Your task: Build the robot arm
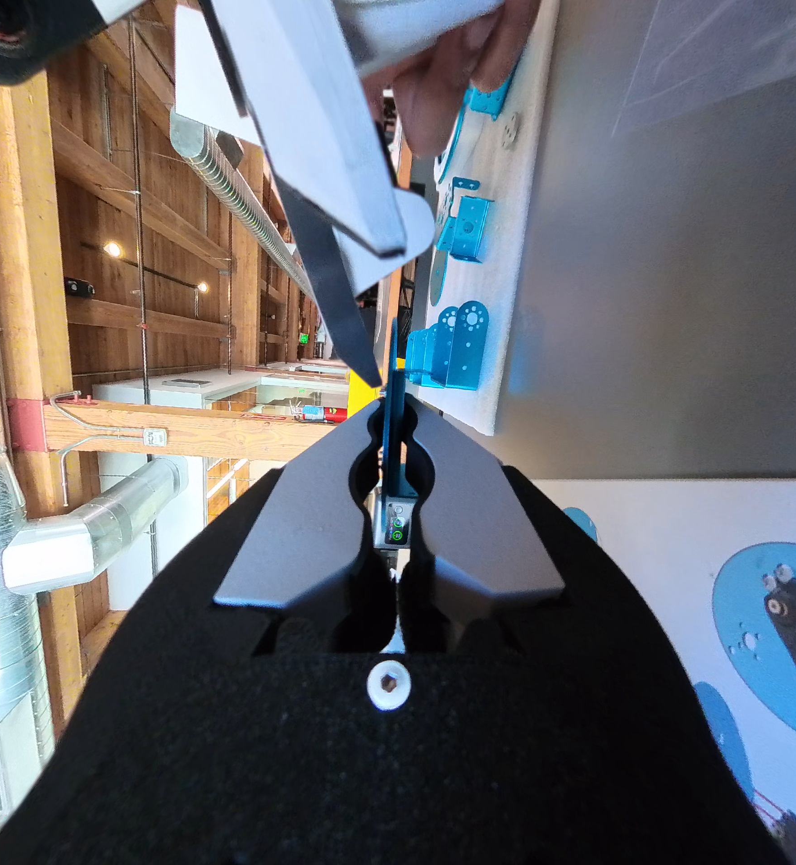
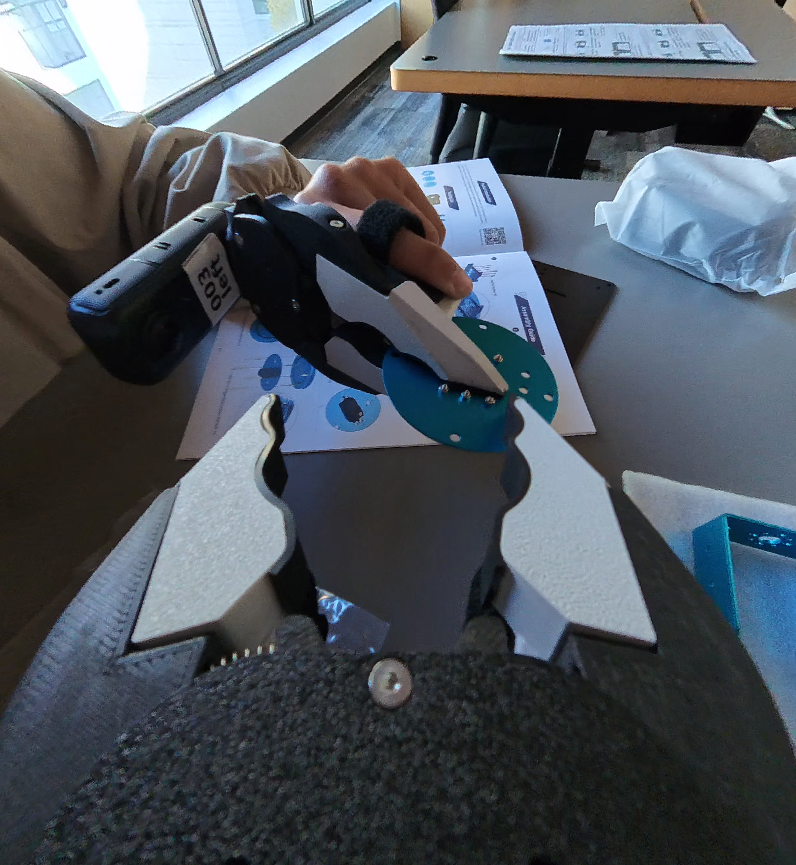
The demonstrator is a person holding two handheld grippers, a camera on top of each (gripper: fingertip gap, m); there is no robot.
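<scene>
Disc (image 2: 438, 416) sat clamped on edge in left gripper (image 1: 392, 421); right gripper (image 2: 391, 421) gaped empty, its one-o'clock fingertip (image 2: 524, 414) at the rim.

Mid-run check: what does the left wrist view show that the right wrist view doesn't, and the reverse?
Left wrist view only: the disc's underside carries a small servo-like block, sitting between the left tool's fingers, and blue brackets stand on a white sheet behind.

Right wrist view only: the disc's screw-studded top face, the printed booklet beneath it, a crumpled white bag, and a blue frame at right.

Both: the left tool shut on the teal disc, and the right tool open close beside it.
</scene>
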